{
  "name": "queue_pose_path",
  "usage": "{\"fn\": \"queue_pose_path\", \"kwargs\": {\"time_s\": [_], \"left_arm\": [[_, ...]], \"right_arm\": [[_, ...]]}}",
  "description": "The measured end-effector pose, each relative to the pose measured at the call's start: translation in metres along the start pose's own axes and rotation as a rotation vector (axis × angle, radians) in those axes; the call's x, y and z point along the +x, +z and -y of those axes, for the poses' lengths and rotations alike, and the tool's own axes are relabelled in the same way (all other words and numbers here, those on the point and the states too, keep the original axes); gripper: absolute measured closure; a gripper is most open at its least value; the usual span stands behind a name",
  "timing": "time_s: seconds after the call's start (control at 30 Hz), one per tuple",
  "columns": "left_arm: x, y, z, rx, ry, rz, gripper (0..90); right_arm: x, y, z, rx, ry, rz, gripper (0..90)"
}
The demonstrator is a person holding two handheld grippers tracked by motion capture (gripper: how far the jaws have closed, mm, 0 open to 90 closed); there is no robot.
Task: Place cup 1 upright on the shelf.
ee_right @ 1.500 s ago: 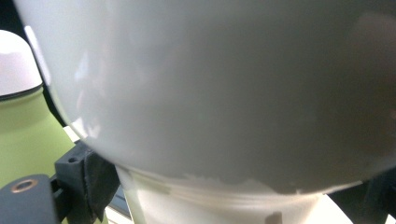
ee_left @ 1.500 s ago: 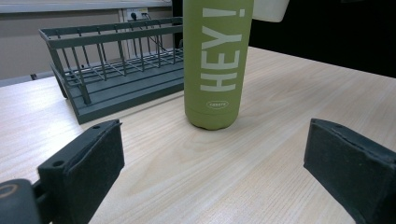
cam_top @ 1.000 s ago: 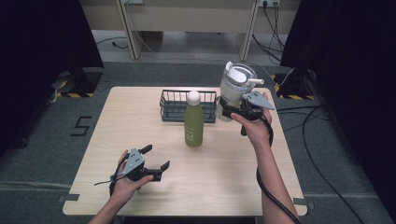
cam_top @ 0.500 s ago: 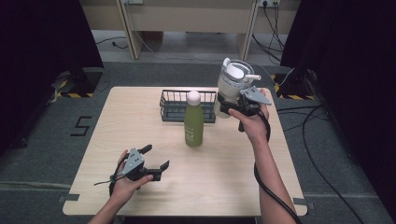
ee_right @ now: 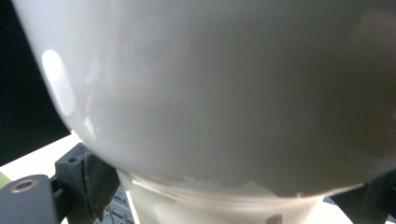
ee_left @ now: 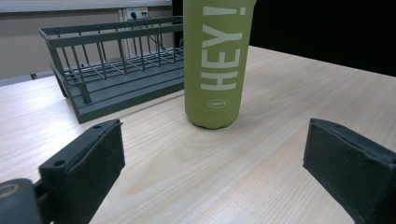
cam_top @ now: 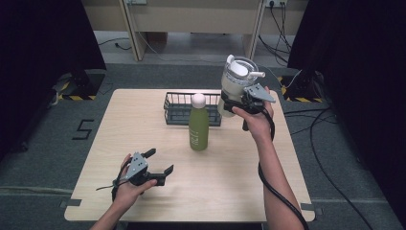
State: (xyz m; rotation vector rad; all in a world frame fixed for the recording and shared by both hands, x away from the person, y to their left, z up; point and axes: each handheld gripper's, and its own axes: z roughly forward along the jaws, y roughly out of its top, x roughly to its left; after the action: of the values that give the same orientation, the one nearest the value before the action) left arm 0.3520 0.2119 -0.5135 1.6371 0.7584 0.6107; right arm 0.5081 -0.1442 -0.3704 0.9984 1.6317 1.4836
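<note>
Pale wood makes up the surface point(cam_top: 95, 143), and a green bottle point(cam_top: 198, 128) with a white cap stands upright near its middle; in the left gripper view the word "HEY!" runs up its side. Just behind the bottle, toward the upper middle of the frame, sits a dark wire basket point(cam_top: 178, 109).

At the right of the high view, the right gripper point(cam_top: 238, 101) holds a white jug point(cam_top: 235, 82) lifted clear of the surface, over the basket's right end. Its fingers point(ee_right: 93, 179) are pinching the jug low on its body; in the right gripper view the white curve of the jug swells above them, with one black pad pressed against it at lower left.

Down at the lower left of the high view, the left gripper point(cam_top: 157, 165) rests low over the surface in the person's hand, well apart from the bottle. Its fingers point(ee_left: 88, 161) are spread wide with nothing between them, the bottle standing farther off beyond the gap.
</note>
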Motion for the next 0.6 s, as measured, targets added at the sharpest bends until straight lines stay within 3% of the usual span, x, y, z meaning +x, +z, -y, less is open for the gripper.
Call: {"fn": "queue_pose_path", "kwargs": {"time_s": [0.6], "left_arm": [[0.0,0.0,0.0,-0.001,-0.004,0.001,4.5]], "right_arm": [[0.0,0.011,-0.002,-0.001,0.011,-0.001,9.8]]}}
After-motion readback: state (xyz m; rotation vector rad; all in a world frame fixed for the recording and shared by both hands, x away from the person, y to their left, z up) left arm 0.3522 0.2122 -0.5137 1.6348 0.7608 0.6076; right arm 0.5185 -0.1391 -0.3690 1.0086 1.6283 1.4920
